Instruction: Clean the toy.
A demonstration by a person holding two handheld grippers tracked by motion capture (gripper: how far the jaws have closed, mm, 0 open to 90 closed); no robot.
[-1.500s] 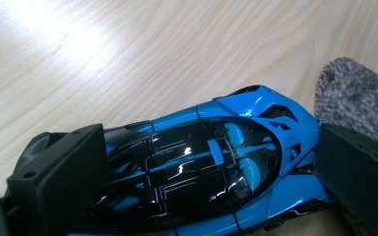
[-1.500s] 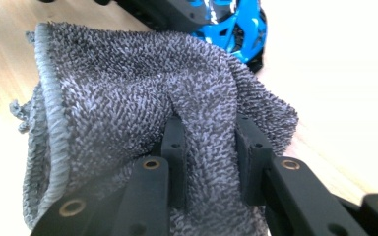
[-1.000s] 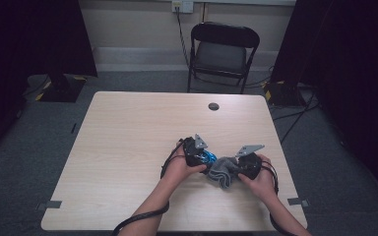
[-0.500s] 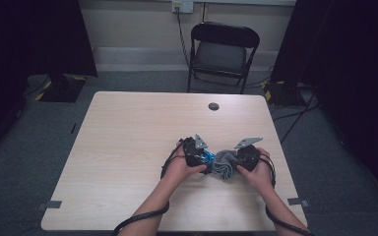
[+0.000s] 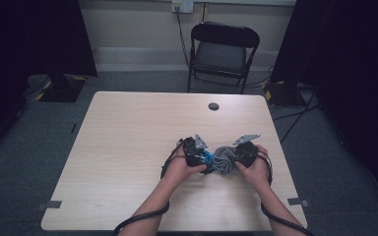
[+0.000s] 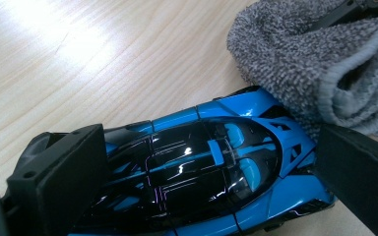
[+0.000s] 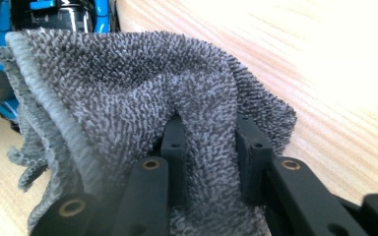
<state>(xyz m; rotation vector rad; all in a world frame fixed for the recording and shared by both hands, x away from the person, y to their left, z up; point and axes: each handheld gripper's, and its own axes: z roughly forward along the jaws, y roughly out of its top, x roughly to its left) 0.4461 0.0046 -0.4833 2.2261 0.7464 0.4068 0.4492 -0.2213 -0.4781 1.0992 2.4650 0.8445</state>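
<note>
Toy car (image 6: 197, 167) clamped nose-to-tail by left gripper (image 5: 197, 152) so it stays put (near right of table (image 5: 128, 137)) while right gripper (image 7: 211, 147), pinching grey cloth (image 7: 128, 98), wipes it.

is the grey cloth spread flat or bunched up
Bunched up: the grey terry cloth folds in ridges, pinched between the right gripper jaws, against the blue toy car.

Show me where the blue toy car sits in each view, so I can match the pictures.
High view: the blue toy car lies right of table centre, between the two hands, in the left tongs.
Left gripper view: it spans the lower middle, between the black jaws.
Right gripper view: a sliver at the top left corner, behind the grey cloth.
Shared landmark: the grey cloth, touching the car's end.
</note>
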